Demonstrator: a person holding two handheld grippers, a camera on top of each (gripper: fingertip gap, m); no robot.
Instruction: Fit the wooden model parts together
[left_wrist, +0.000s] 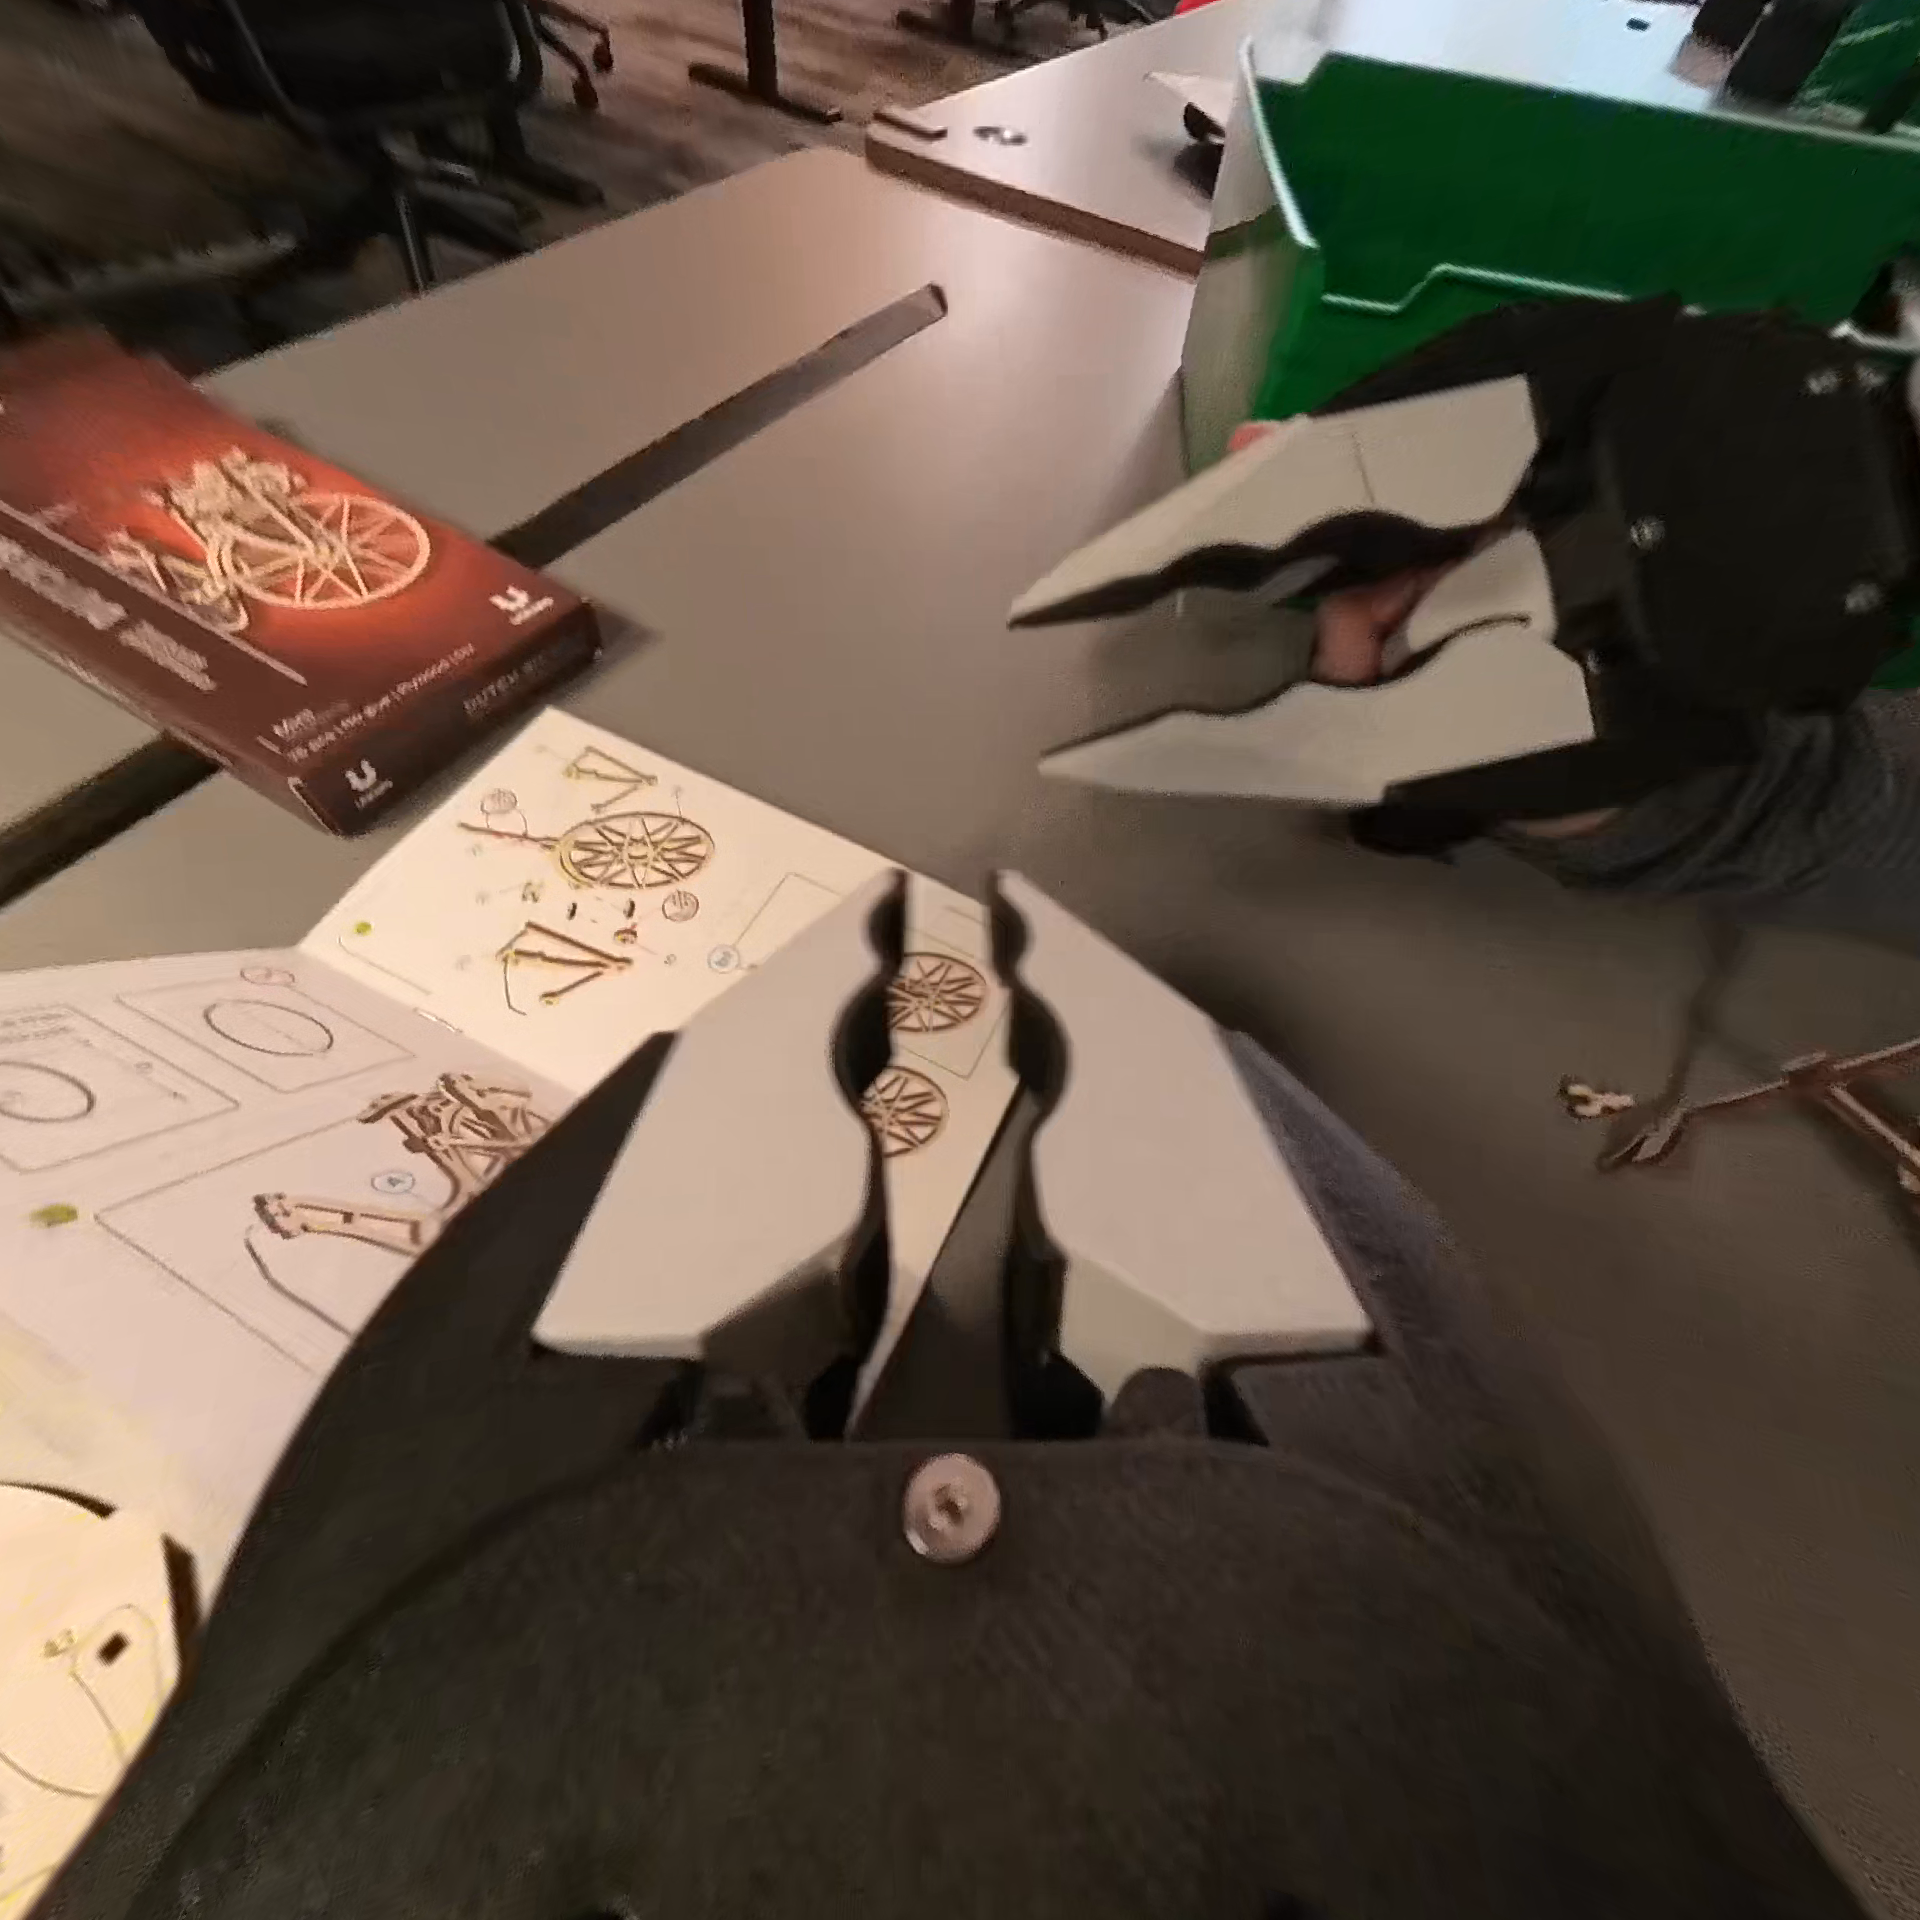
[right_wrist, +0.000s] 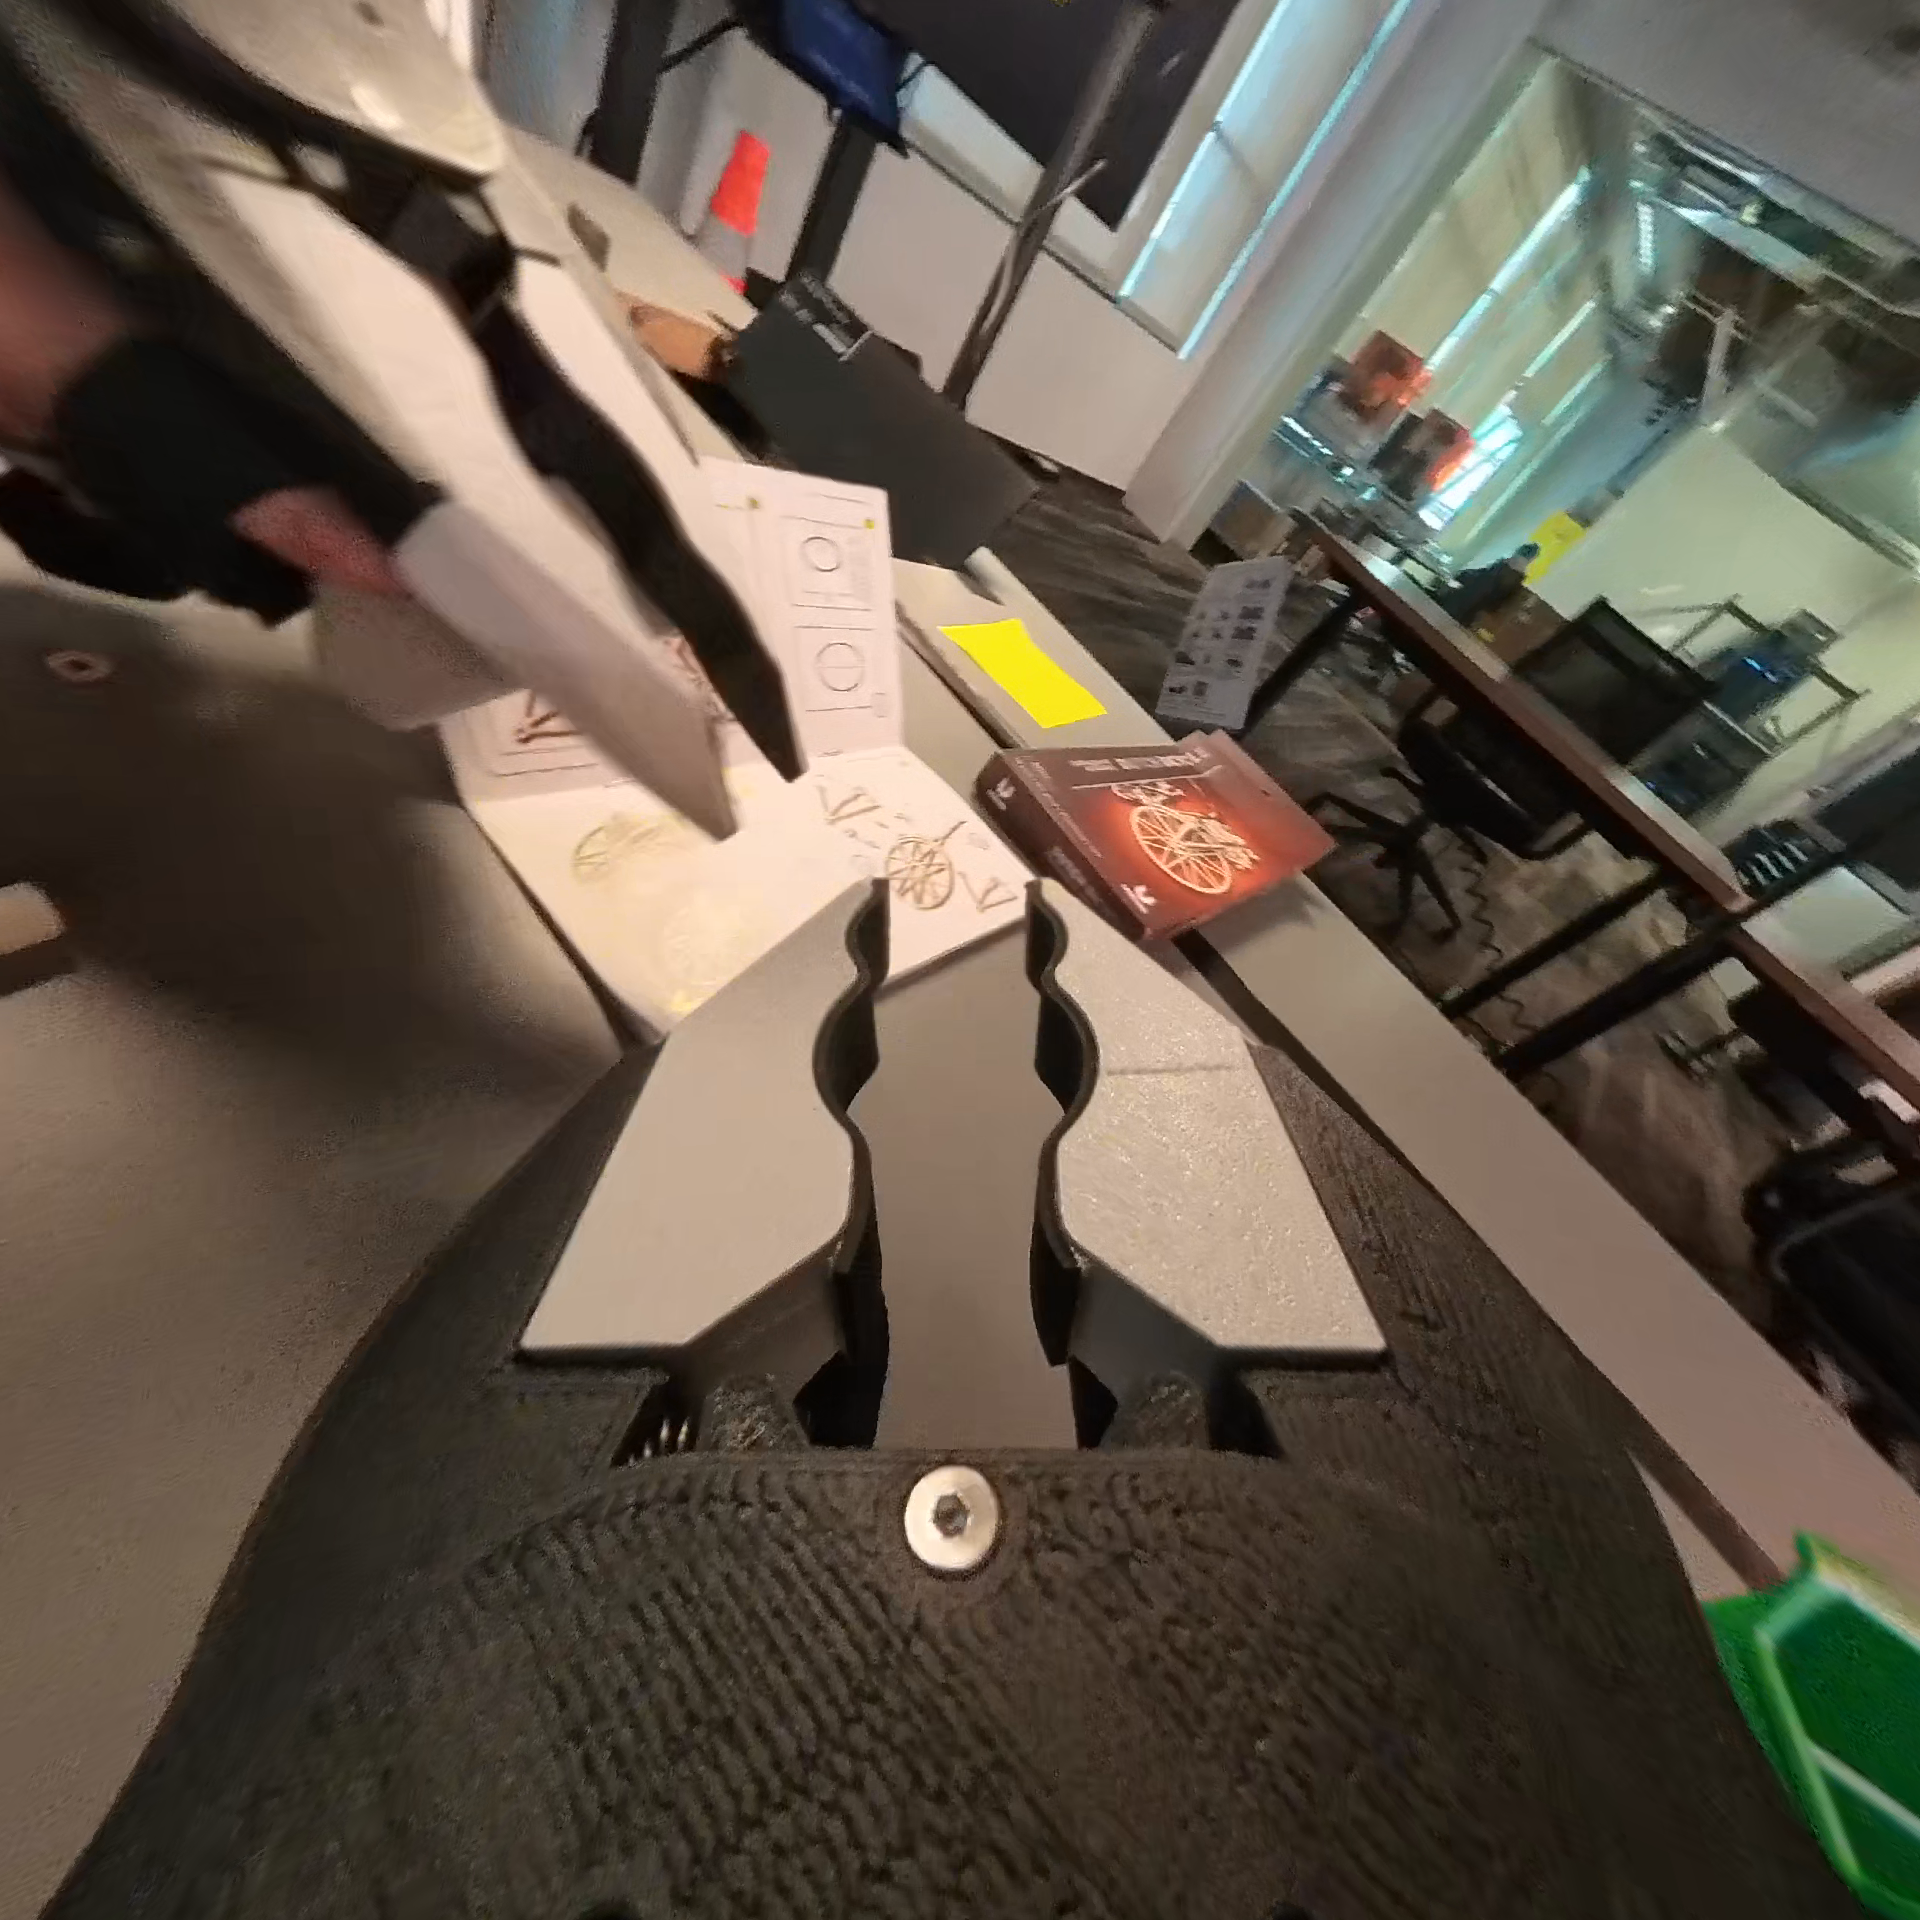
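Observation:
A partly built wooden model frame (left_wrist: 1756, 1107) lies on the grey table at the right, with a small loose wooden piece (left_wrist: 1590, 1096) beside it. My left gripper (left_wrist: 948, 885) hovers over the unfolded instruction sheet (left_wrist: 436, 1039), its jaws a little apart and empty. My right gripper (left_wrist: 1029, 691) is open and empty above the table, left of the wooden frame. In the right wrist view, my right gripper (right_wrist: 956, 896) is open and empty, pointing at the instruction sheet (right_wrist: 831, 623). My left gripper (right_wrist: 758, 795) hangs above the sheet there. The wooden parts do not show in this view.
The dark red model box (left_wrist: 270, 592) lies beyond the sheet, also in the right wrist view (right_wrist: 1164, 831). A green bin (left_wrist: 1558, 208) stands at the back right. A pale wooden part sheet (left_wrist: 62, 1621) lies at the near left. A yellow note (right_wrist: 1023, 670) lies on the table. There is about 5 cm between the tips of the two grippers. From either gripper's tips it is about 15 cm to the small loose wooden piece (left_wrist: 1590, 1096).

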